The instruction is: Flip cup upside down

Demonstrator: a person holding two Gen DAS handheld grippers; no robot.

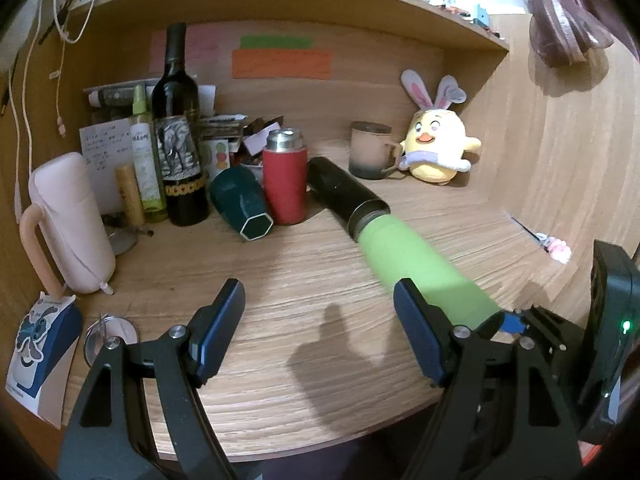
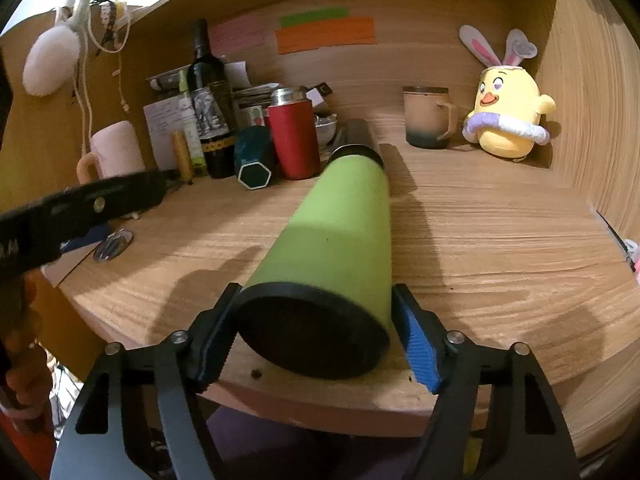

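Observation:
The cup is a tall green tumbler point(image 2: 336, 232) with a black lid end and a black base. It is held roughly level over the desk, base toward the right camera, lid pointing at the back clutter. My right gripper point(image 2: 316, 334) is shut on its base end, one blue pad point(image 2: 420, 344) on each side. In the left wrist view the green cup point(image 1: 420, 264) slants from lower right toward the centre. My left gripper point(image 1: 320, 332) is open and empty above the desk front, left of the cup.
At the back stand a red flask point(image 1: 285, 178), a wine bottle point(image 1: 178, 136), a tipped dark green cup point(image 1: 242, 204), a pink jug point(image 1: 68, 224), a beige mug point(image 1: 370, 150) and a yellow chick toy point(image 1: 438, 148). The wooden desk point(image 1: 280, 300) has walls on both sides.

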